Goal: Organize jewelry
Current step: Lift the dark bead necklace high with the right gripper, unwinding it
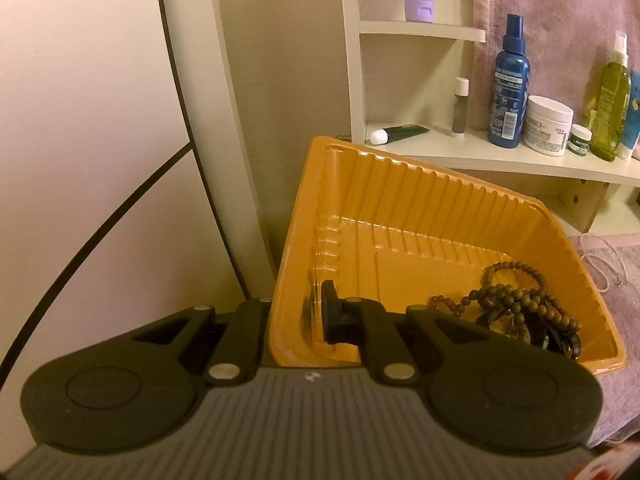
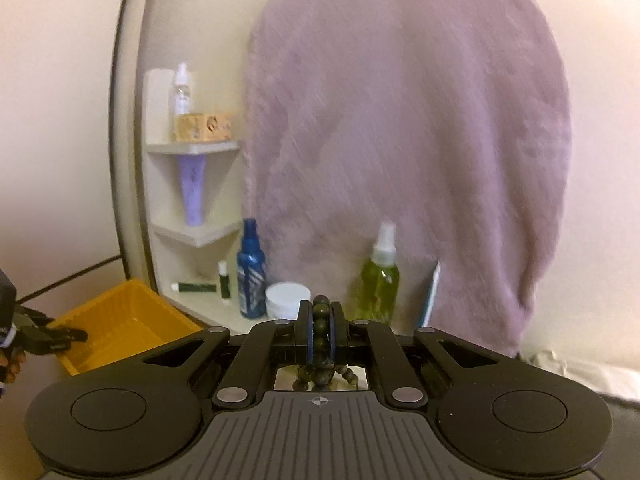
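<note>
**Tray gripped on my left, beads pinched on my right**

My left claw (image 1: 298, 316) is clamping the near left wall of the yellow tray (image 1: 400, 216), one finger outside the wall and the other pressing from inside. Just to the right of that inner finger, a heap of brown bead strands (image 1: 516, 300) is lying on the tray floor against its right wall. Farther right, beyond the tray rim, a pale bead necklace (image 1: 604, 256) is resting on the pink cloth (image 1: 624, 320).

My right claw (image 2: 321, 330) is squeezing a dark bead bracelet (image 2: 321, 326) between its pads, with loose beads hanging below the fingers. The tray is sitting well to the left of this claw. Ahead of it, a blue spray bottle (image 2: 251, 270), a white jar (image 2: 286, 300) and a green spray bottle (image 2: 381, 280) are standing before a hanging pink towel (image 2: 408, 140).
</note>
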`<action>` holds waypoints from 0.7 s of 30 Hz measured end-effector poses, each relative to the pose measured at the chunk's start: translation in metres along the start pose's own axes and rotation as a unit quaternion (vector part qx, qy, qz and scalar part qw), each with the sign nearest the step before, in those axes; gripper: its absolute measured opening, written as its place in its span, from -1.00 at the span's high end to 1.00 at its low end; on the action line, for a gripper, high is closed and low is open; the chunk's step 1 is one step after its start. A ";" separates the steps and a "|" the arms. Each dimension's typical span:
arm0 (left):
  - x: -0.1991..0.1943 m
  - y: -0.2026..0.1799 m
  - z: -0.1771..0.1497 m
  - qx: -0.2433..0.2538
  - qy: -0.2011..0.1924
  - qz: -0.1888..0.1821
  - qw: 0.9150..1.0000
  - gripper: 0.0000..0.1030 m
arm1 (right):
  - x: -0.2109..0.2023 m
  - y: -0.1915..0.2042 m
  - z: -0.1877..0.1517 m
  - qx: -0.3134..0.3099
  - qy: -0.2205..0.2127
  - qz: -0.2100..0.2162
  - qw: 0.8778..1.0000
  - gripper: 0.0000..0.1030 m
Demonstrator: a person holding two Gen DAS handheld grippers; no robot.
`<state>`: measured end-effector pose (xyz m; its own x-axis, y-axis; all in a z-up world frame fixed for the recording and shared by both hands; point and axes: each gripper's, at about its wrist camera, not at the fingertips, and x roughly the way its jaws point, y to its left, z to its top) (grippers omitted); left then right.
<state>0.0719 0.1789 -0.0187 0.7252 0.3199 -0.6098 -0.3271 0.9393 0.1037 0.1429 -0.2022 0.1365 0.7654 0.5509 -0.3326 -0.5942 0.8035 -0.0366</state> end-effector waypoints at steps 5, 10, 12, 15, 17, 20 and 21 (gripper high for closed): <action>-0.001 0.001 0.000 0.000 -0.001 -0.001 1.000 0.82 | 0.005 0.014 0.019 -0.011 -0.017 0.025 0.999 0.86; -0.001 0.002 0.000 -0.002 -0.001 -0.003 1.000 0.82 | 0.016 0.036 0.036 -0.010 -0.045 0.066 0.997 0.86; -0.001 0.002 -0.001 -0.002 -0.002 -0.004 1.000 0.82 | 0.022 0.050 0.044 -0.007 -0.058 0.086 0.995 0.86; -0.001 0.003 -0.001 -0.003 -0.001 -0.006 1.000 0.82 | 0.031 0.071 0.053 0.002 -0.074 0.119 0.990 0.86; -0.001 0.003 0.000 -0.005 -0.001 -0.007 1.000 0.82 | 0.039 0.085 0.057 0.008 -0.080 0.138 0.987 0.86; -0.002 0.003 0.000 -0.005 -0.002 -0.010 1.000 0.82 | 0.054 0.106 0.060 0.017 -0.078 0.169 0.982 0.86; -0.002 0.003 0.000 -0.005 -0.003 -0.011 1.000 0.82 | 0.060 0.113 0.060 0.018 -0.076 0.178 0.981 0.86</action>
<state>0.0693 0.1811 -0.0169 0.7353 0.3002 -0.6077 -0.3168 0.9448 0.0833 0.1364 -0.0645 0.1686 0.5403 0.8234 -0.1735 -0.8237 0.5597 0.0911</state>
